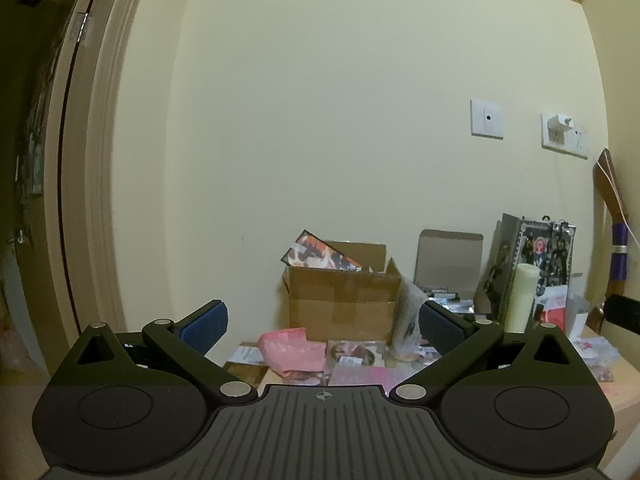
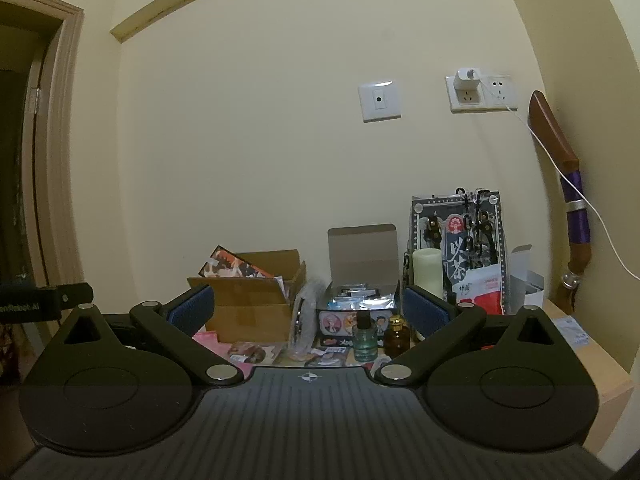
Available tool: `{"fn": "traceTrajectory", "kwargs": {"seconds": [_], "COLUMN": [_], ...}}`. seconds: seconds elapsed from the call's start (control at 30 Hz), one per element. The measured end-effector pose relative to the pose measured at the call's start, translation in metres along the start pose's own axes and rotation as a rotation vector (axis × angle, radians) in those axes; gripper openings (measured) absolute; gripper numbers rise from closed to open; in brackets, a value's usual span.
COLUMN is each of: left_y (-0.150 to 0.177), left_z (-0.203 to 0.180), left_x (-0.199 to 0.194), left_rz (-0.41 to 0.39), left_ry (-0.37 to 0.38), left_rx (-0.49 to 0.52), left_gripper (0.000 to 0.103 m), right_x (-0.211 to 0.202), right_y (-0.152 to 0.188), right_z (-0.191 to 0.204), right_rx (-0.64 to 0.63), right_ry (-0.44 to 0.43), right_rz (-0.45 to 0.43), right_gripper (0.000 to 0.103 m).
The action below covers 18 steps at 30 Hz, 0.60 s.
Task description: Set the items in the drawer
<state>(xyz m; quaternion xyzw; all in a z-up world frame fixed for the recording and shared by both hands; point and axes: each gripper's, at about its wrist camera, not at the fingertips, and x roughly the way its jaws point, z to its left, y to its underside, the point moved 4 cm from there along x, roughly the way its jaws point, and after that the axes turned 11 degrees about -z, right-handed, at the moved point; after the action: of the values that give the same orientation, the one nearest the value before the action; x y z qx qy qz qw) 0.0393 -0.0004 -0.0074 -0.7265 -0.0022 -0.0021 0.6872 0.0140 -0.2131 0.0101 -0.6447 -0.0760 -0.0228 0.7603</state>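
Observation:
Both grippers hover in front of a cluttered light wooden cabinet top (image 2: 592, 364). My left gripper (image 1: 322, 326) is open and holds nothing; beyond it lie a pink bag (image 1: 292, 350) and printed cards (image 1: 354, 354). My right gripper (image 2: 308, 310) is also open and empty. Just past its fingers stand a small green glass bottle (image 2: 365, 338) and an amber bottle (image 2: 397, 338), in front of a small open box (image 2: 352, 316) of packets. A cream candle (image 2: 427, 270) stands behind. No drawer shows in either view.
A brown cardboard box (image 1: 342, 300) with a picture book sits at the back against the wall. A decorated bag (image 2: 464, 248) stands at the right, with a wooden bow-like object (image 2: 568, 192) and a charger cable (image 2: 560, 164). A door frame (image 1: 92, 160) is at the left.

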Motion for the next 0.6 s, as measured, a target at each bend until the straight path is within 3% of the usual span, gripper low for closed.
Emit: {"fn": "traceTrajectory", "kwargs": {"seconds": [0.3, 0.6], "left_y": [0.007, 0.002], "left_z": [-0.009, -0.004], "left_x": [-0.006, -0.001], "left_rz": [-0.008, 0.024], "left_ry": [0.009, 0.001], "left_rx": [0.032, 0.034], "left_gripper": [0.103, 0.103], "right_x": [-0.018, -0.014], "right_y": [-0.002, 0.004], "right_z": [-0.05, -0.051], "right_rx": [-0.008, -0.006], "right_ry": [-0.011, -0.016], "right_rz": [-0.011, 0.004], "right_gripper": [0.103, 0.103]}}
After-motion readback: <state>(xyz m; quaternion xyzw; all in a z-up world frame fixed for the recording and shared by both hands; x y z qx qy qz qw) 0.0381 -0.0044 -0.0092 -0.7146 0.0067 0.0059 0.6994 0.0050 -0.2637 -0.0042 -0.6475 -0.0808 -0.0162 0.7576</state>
